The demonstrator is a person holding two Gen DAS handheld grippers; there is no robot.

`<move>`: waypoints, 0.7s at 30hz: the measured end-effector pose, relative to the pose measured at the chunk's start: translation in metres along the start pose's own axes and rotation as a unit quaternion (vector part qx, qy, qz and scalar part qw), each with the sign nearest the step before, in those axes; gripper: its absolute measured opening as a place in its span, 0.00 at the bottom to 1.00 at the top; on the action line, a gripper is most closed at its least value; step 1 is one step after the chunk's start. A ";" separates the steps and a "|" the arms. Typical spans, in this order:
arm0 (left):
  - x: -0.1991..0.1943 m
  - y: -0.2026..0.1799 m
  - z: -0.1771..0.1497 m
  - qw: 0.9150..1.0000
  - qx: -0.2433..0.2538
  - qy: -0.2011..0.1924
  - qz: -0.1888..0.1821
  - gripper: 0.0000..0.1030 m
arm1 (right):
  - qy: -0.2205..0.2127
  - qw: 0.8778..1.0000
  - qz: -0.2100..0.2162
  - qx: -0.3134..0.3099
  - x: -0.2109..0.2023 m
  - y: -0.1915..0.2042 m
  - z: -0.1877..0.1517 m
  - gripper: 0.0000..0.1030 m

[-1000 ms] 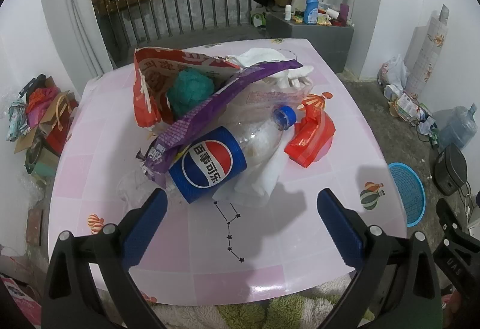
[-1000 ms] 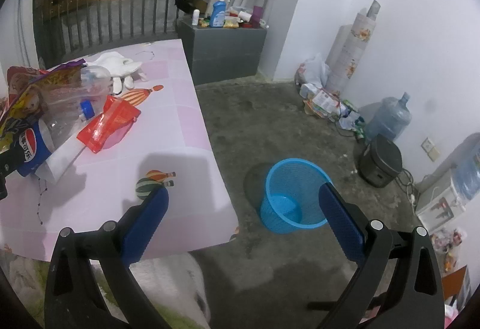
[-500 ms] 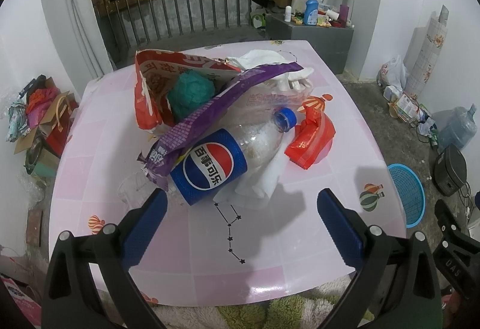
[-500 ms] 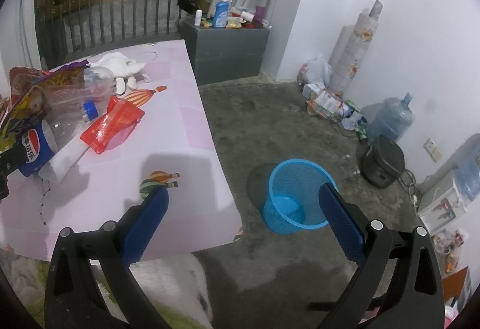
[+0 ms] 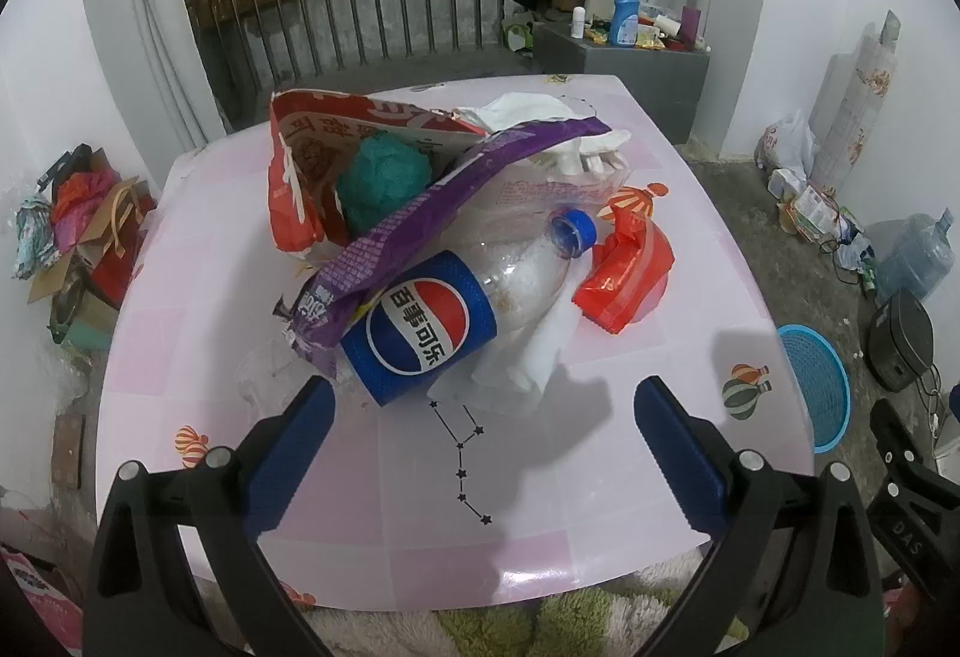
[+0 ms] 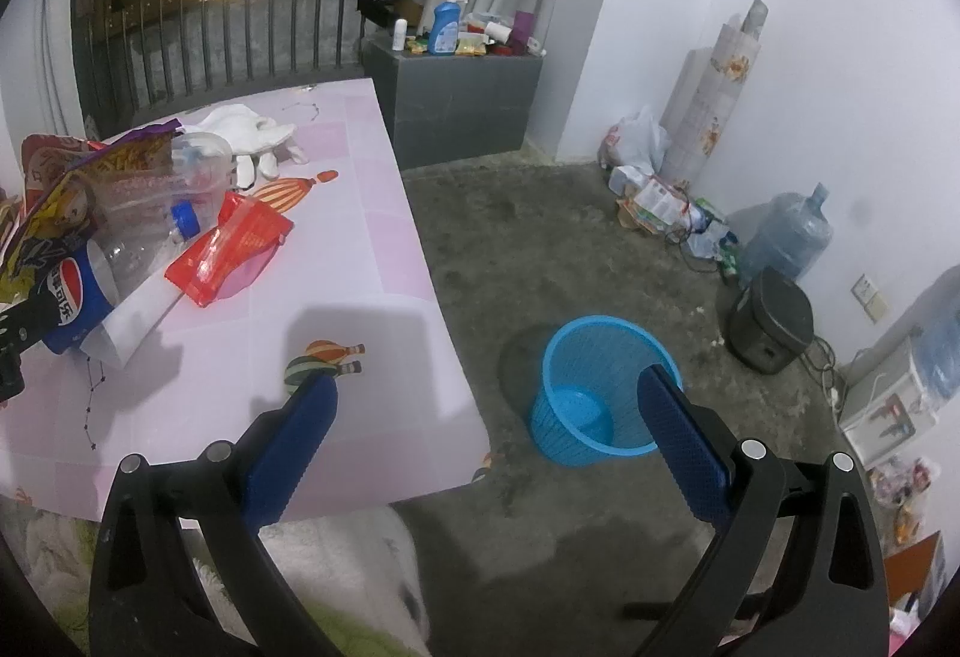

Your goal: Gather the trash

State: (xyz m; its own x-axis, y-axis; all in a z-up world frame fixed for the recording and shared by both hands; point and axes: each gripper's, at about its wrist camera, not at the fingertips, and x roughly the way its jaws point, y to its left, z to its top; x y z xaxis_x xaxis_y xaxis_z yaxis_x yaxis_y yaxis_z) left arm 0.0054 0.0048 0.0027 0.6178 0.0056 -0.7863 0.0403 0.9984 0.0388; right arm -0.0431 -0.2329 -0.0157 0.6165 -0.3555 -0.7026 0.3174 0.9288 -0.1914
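Left gripper (image 5: 480, 405): blue fingers spread wide, holding nothing, poised above the near part of the table, just short of the trash pile.
Right gripper (image 6: 486, 396): fingers spread wide and empty, over the table's right near corner and the floor beyond it.
Table (image 5: 372, 513): pink checked top printed with hot-air balloons and a star line.
Pepsi bottle (image 5: 456, 303): clear plastic, lying on its side at the near front of the pile, blue cap pointing far right, blue label facing the left camera.
Purple wrapper (image 5: 420, 231): draped diagonally over the bottle's base end.
Red-and-white snack bag (image 5: 294, 177): standing open at the far left of the pile, a teal crumpled wad (image 5: 384, 180) inside its mouth.
Red packet (image 5: 624, 267): just right of the bottle cap.
White tissue (image 5: 528, 351): under the bottle's neck, spilling toward the near side.
White glove (image 6: 252, 141): far side of the pile.
Blue mesh bin (image 6: 594, 387): on the concrete floor, right of the table, upright and seemingly empty.
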 end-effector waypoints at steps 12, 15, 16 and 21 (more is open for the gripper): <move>0.002 0.002 0.000 1.000 -0.002 -0.001 0.000 0.95 | 0.001 1.000 0.001 0.000 -0.001 -0.001 0.001 0.93; 0.002 0.002 0.000 1.000 -0.001 -0.001 0.000 0.95 | -0.001 1.000 0.002 -0.001 0.000 0.000 0.000 0.93; 0.002 0.002 0.000 1.000 -0.002 -0.002 0.000 0.95 | -0.002 1.000 0.003 -0.001 0.000 0.000 0.000 0.93; -0.002 0.008 0.003 1.000 0.009 -0.021 -0.003 0.95 | -0.012 1.000 0.011 -0.007 -0.003 0.004 0.004 0.93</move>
State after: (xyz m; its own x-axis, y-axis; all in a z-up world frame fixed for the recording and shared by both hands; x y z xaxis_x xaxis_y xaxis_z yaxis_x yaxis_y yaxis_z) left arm 0.0071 0.0129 0.0062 0.6506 -0.0032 -0.7594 0.0582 0.9973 0.0456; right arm -0.0405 -0.2281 -0.0115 0.6403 -0.3371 -0.6902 0.2938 0.9377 -0.1855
